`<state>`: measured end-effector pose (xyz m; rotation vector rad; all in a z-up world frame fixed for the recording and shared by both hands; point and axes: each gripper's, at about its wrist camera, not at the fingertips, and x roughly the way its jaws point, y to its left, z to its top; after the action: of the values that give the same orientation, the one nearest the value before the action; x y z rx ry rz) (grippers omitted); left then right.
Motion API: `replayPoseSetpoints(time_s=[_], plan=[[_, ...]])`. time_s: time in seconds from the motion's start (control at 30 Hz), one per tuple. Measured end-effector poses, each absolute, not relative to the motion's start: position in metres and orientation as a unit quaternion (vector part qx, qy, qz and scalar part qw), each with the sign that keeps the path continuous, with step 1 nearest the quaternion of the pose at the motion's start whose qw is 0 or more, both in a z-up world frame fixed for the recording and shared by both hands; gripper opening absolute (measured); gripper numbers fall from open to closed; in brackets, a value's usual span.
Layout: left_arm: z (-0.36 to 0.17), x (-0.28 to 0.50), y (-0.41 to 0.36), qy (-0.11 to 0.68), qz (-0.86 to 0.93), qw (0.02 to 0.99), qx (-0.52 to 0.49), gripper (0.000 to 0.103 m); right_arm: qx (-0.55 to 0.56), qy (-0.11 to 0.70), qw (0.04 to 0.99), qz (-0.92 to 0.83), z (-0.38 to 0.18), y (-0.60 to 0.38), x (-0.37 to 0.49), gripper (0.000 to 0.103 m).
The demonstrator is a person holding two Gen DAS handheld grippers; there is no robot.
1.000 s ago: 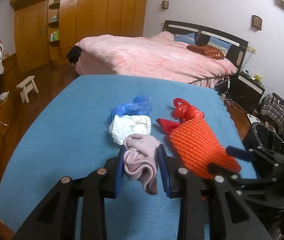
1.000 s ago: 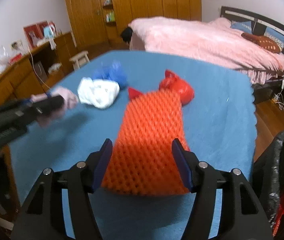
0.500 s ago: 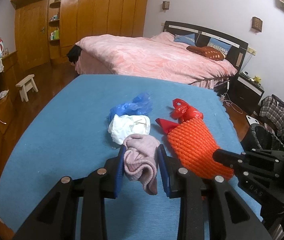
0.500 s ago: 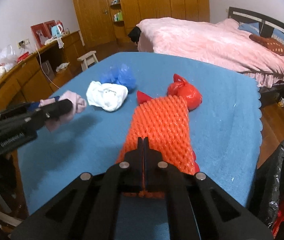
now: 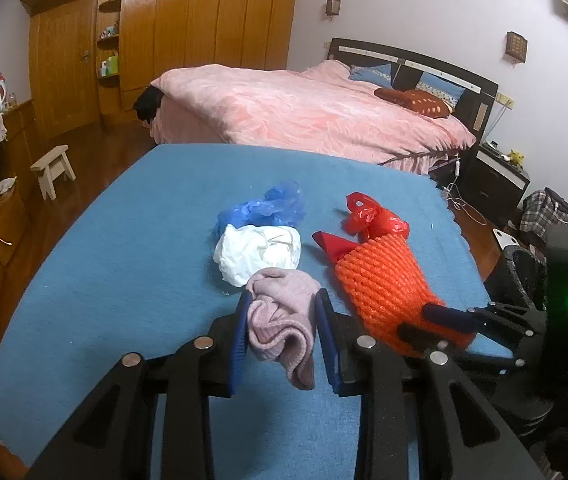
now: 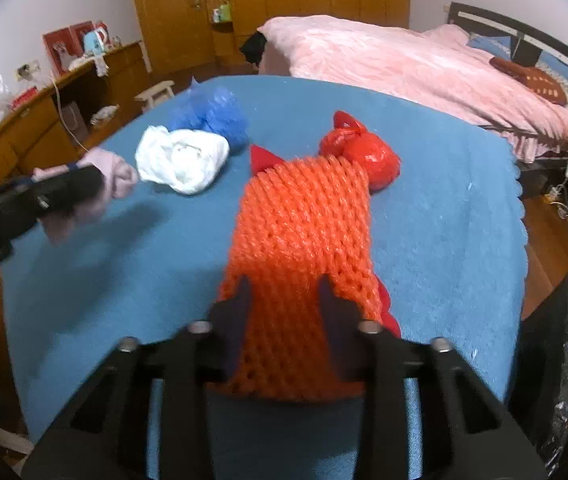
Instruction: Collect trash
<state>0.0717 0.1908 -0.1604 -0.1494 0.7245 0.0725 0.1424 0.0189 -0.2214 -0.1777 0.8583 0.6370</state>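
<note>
My left gripper (image 5: 282, 300) is shut on a pink knit cloth (image 5: 280, 320), which droops over the blue table cover (image 5: 124, 280). An orange foam net (image 6: 303, 220) lies flat on the cover, with a red plastic bag (image 6: 363, 152) at its far end. My right gripper (image 6: 284, 284) is over the net's near end. Its jaws are opening, and the net fills the gap between them and spreads past both fingers. A crumpled white bag (image 5: 260, 248) and a blue bag (image 5: 268, 208) lie just beyond the pink cloth.
A bin lined with a black bag (image 6: 563, 340) stands off the table's right edge. A bed with a pink cover (image 5: 303, 108) is behind the table. A small wooden stool (image 5: 54, 168) and low wooden cabinets (image 6: 44, 128) are on the left.
The right gripper's wide jaws closed fully over the net's near end, then parted a little. The left gripper with the pink cloth stayed still.
</note>
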Motion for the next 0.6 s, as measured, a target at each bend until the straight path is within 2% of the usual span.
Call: replayPoseSetpoints(time_s=[0.03,0.37,0.6], plan=[[-0.16,0.072,0.19,0.354,0.035,0.932,-0.073,0.032,-0.079,0.407,0.856,0.308,-0.218,0.017,0.143,0.0],[-0.154,0.069,0.188,0.348,0.031,0.934,-0.073,0.032,-0.04,0.383,0.863,0.328,-0.184,-0.003,0.138,0.0],[-0.153,0.07,0.186,0.348,0.026,0.934,-0.07,0.032,-0.045,0.4,0.858,0.319,-0.192,-0.003,0.137,0.004]])
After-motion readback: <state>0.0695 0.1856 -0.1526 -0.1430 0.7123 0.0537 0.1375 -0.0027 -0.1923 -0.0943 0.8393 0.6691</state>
